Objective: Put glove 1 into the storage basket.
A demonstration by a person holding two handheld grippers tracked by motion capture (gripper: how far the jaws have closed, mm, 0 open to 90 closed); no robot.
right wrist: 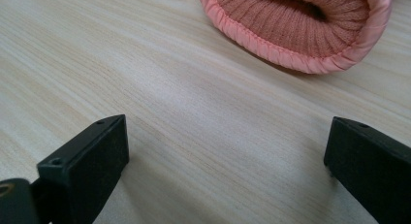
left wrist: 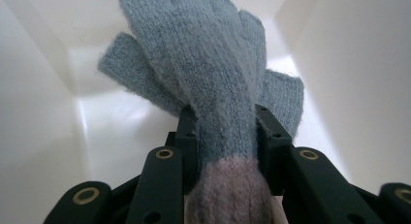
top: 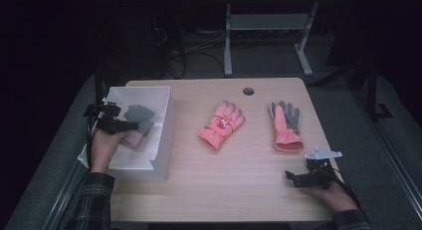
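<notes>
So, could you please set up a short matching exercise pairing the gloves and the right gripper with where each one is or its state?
Things:
1. grey knit glove
2. pink glove with the red patch
3. pink and grey glove
4. right gripper

Places or states:
A. open, low over the bare table
B. lying palm down at the table's middle
C. clamped in the left gripper inside the white box
D. lying nearest the right gripper, cuff toward it

Pairs: 1-C, 2-B, 3-D, 4-A

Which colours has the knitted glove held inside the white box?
Grey-blue knitted glove with a dusty pink cuff, clearest in the left gripper view.
</notes>
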